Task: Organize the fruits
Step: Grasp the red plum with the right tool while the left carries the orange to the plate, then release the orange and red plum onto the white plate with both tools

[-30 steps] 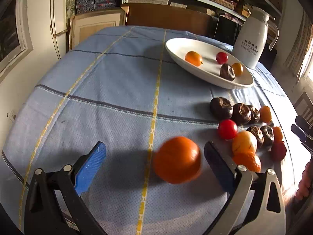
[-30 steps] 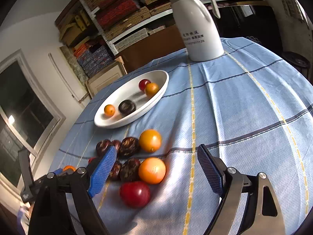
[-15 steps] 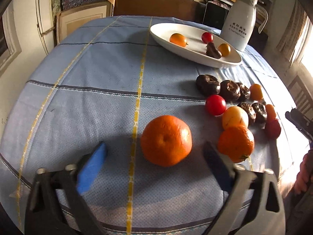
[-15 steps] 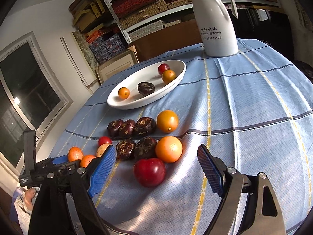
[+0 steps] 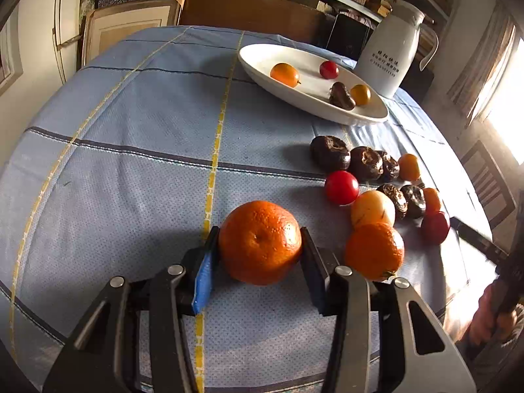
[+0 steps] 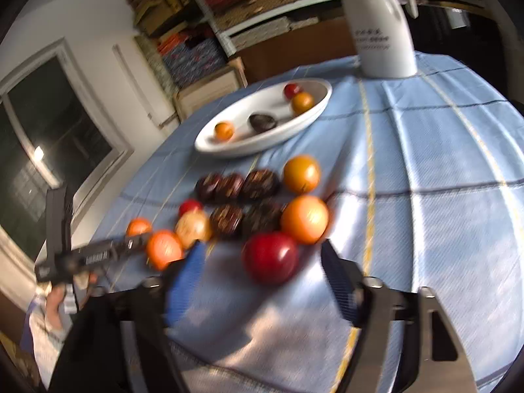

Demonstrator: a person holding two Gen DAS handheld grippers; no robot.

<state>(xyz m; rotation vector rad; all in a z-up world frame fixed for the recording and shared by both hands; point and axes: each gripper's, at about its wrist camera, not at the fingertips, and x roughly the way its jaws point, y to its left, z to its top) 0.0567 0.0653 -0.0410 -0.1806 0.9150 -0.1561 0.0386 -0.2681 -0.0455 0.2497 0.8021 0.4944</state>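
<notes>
Contact is the main change on your left: where the left gripper (image 5: 260, 245) stood wide around the big orange (image 5: 260, 241) half a second ago, its jaws now press both sides of that fruit, which sits on the blue tablecloth (image 5: 131, 163) just right of the yellow stripe. Just right of it, a second orange (image 5: 374, 251) lies where it was, with the loose fruit cluster (image 5: 376, 180) beyond it and the white dish (image 5: 262, 57) farther back, four small fruits inside it. Your right gripper (image 6: 262, 278) has its jaws spread wide as before and grips nothing; it has moved closer, so the red fruit (image 6: 270, 257) now lies just ahead of the gap between them. That view is blurred. The white jug (image 6: 380, 32) stands behind the dish.
</notes>
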